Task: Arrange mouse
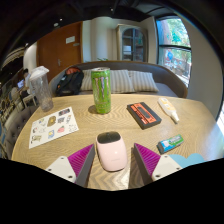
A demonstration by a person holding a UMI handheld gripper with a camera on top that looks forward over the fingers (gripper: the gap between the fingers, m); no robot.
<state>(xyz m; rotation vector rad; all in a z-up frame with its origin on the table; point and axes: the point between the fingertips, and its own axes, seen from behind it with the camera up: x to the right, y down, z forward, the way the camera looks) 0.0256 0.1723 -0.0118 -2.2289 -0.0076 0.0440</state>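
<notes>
A pale pink mouse (pixel 110 152) with a dark band at its far end lies on the wooden table (pixel 120 128). It stands between the two fingers of my gripper (pixel 114 158). The magenta pads (pixel 80 158) flank it closely, and a narrow gap shows on the right side. The gripper is open, and the mouse rests on the tabletop.
Beyond the mouse stands a tall green can (pixel 101 90). A black and orange box (pixel 144 114) and a white stick-shaped object (pixel 168 109) lie to the right of the can. A small teal item (pixel 170 144) sits near the right finger. A printed sheet (pixel 53 127) and a clear jug (pixel 40 88) are left. A sofa (pixel 125 80) stands behind the table.
</notes>
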